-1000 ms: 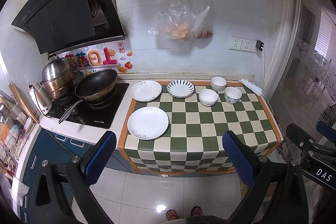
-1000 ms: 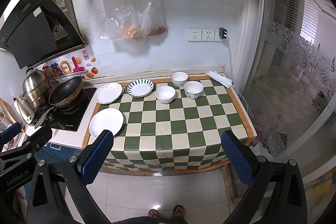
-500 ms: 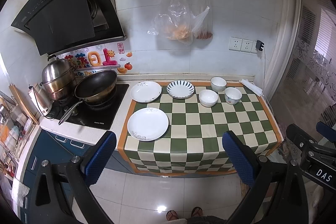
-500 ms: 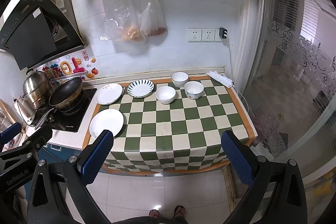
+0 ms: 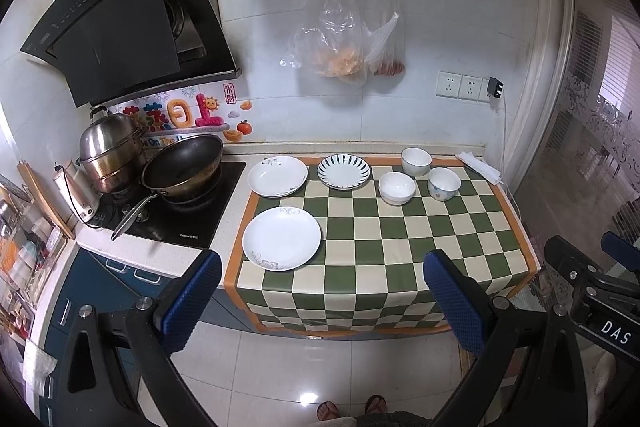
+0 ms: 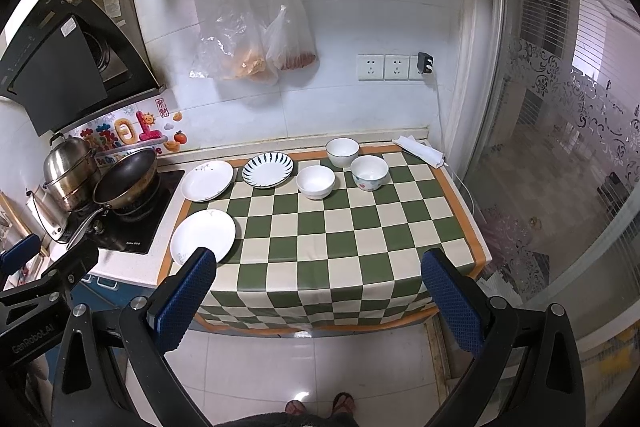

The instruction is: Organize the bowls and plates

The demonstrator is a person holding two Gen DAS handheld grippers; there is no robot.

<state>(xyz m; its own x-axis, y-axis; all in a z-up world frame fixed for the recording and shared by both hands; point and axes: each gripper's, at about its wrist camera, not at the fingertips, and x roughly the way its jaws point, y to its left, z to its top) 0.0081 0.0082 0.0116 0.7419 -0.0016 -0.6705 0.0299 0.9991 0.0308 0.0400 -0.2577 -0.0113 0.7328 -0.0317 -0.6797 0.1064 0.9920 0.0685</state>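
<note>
On a green checked cloth [image 5: 400, 247] lie a large white plate [image 5: 281, 238] at the front left, a second white plate [image 5: 277, 175] and a blue-striped plate [image 5: 344, 171] at the back. Three bowls stand at the back right: a plain white bowl [image 5: 397, 187], a rimmed bowl [image 5: 416, 161] and a patterned bowl [image 5: 444, 183]. The same plates [image 6: 203, 236] and bowls [image 6: 315, 181] show in the right wrist view. My left gripper [image 5: 320, 291] and right gripper [image 6: 316, 287] are open and empty, held back from the counter's front edge, above the floor.
A hob with a black wok [image 5: 182, 167] and a steel pot [image 5: 108, 151] sits left of the cloth, under a range hood [image 5: 120, 31]. Plastic bags [image 5: 344, 43] hang on the wall. A folded cloth [image 5: 480, 167] lies at the back right. A glass partition [image 6: 560, 167] stands to the right.
Both views have shifted only slightly; the counter sits a touch lower in each frame. Nothing on the counter has moved and both grippers stay open.
</note>
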